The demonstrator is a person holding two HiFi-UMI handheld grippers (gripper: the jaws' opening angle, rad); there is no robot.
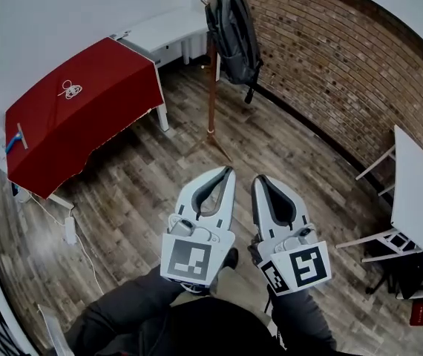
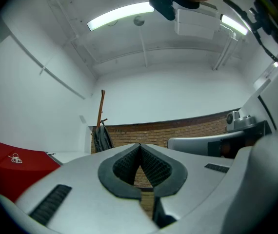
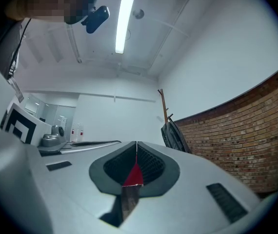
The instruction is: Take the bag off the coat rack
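Observation:
A dark grey backpack [image 1: 234,32] hangs upright on a tall wooden coat rack [image 1: 211,87] near the brick wall at the top of the head view. The same backpack [image 2: 101,139] shows small and far in the left gripper view, and the backpack [image 3: 174,136] sits to the right of centre in the right gripper view. My left gripper [image 1: 229,170] and right gripper [image 1: 257,179] are held side by side well short of the rack, both pointing toward it. Both are shut with nothing between the jaws.
A table with a red cloth [image 1: 78,110] stands at the left, with a white bench [image 1: 167,28] behind it. A white folding table [image 1: 413,191] stands at the right by the brick wall [image 1: 345,65]. Wooden floor [image 1: 271,139] lies between me and the rack.

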